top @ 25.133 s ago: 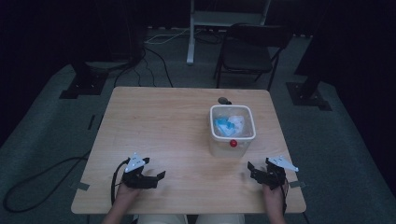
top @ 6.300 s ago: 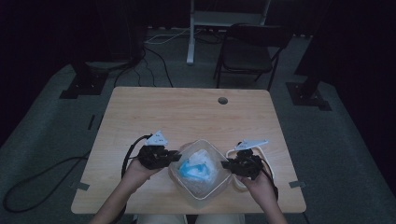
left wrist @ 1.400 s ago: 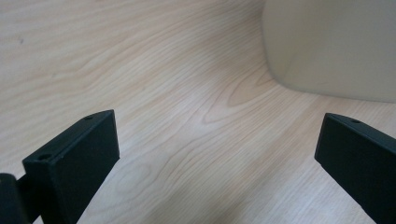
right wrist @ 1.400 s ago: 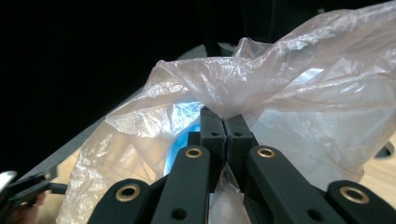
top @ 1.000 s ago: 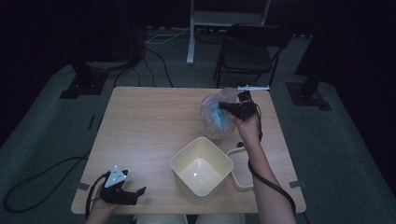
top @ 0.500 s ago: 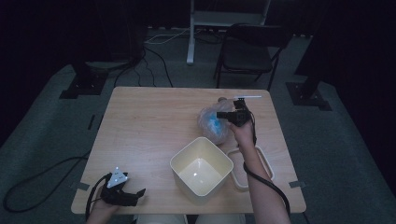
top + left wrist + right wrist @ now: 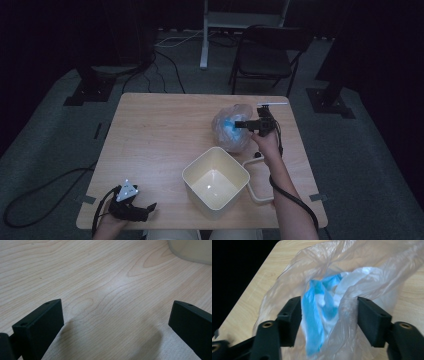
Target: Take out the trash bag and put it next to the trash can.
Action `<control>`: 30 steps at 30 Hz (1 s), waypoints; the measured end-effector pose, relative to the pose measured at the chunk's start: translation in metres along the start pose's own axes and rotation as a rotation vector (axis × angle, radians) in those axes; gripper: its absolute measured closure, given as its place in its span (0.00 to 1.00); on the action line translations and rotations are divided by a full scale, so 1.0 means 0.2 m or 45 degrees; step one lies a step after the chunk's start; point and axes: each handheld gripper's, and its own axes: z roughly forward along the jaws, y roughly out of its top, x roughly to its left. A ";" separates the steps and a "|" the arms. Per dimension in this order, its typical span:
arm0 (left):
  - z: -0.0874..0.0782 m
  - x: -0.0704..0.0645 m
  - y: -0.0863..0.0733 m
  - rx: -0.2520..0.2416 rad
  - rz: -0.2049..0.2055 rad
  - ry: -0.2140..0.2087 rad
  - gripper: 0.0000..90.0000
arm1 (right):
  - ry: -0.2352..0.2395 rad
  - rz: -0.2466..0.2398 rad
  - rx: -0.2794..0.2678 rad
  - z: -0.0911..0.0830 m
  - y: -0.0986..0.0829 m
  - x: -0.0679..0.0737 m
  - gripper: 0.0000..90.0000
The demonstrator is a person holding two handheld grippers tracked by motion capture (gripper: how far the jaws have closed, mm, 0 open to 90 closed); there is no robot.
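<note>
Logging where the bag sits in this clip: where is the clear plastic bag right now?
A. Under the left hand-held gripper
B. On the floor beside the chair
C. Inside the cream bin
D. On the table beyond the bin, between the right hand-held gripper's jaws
D: the plastic bag lies on the table beyond the empty bin, with the right hand-held gripper jaws on either side of it.

No readable text or labels anywhere
</note>
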 end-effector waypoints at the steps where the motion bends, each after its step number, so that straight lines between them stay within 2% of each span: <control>1: 0.00 0.00 0.00 0.001 0.001 0.004 0.00 | 0.000 -0.001 0.006 -0.01 0.00 0.00 0.35; 3: 0.00 0.00 0.00 0.003 -0.001 0.001 0.00 | -0.026 -0.015 0.002 -0.05 -0.01 0.01 0.31; 4: 0.00 0.00 0.00 0.006 0.001 0.004 0.00 | -0.031 -0.013 -0.010 -0.06 -0.01 0.01 0.25; 5: 0.01 0.00 0.00 0.009 0.005 0.006 0.00 | -0.020 -0.019 -0.019 -0.08 -0.02 0.00 0.17; 6: 0.01 0.00 0.00 0.015 0.004 0.007 0.00 | -0.008 -0.027 -0.032 -0.10 -0.03 0.00 0.15; 8: 0.01 0.00 0.00 0.017 0.004 0.006 0.00 | -0.045 -0.028 -0.058 -0.12 -0.04 0.00 0.15; 12: 0.01 0.00 0.00 0.020 -0.003 0.004 0.00 | -0.076 -0.040 -0.077 -0.17 -0.07 -0.03 0.15; 20: 0.01 0.00 0.00 0.023 0.000 0.006 0.00 | -0.081 -0.043 -0.106 -0.26 -0.14 -0.05 0.15; 26: 0.01 0.00 0.00 0.027 0.001 0.010 0.00 | -0.120 -0.058 -0.142 -0.34 -0.21 -0.07 0.15; 28: 0.01 0.00 0.00 0.030 0.004 0.007 0.00 | -0.094 -0.036 -0.144 -0.35 -0.24 -0.09 0.15; 30: 0.01 0.00 0.00 0.030 0.004 0.008 0.00 | -0.097 -0.043 -0.144 -0.37 -0.27 -0.10 0.15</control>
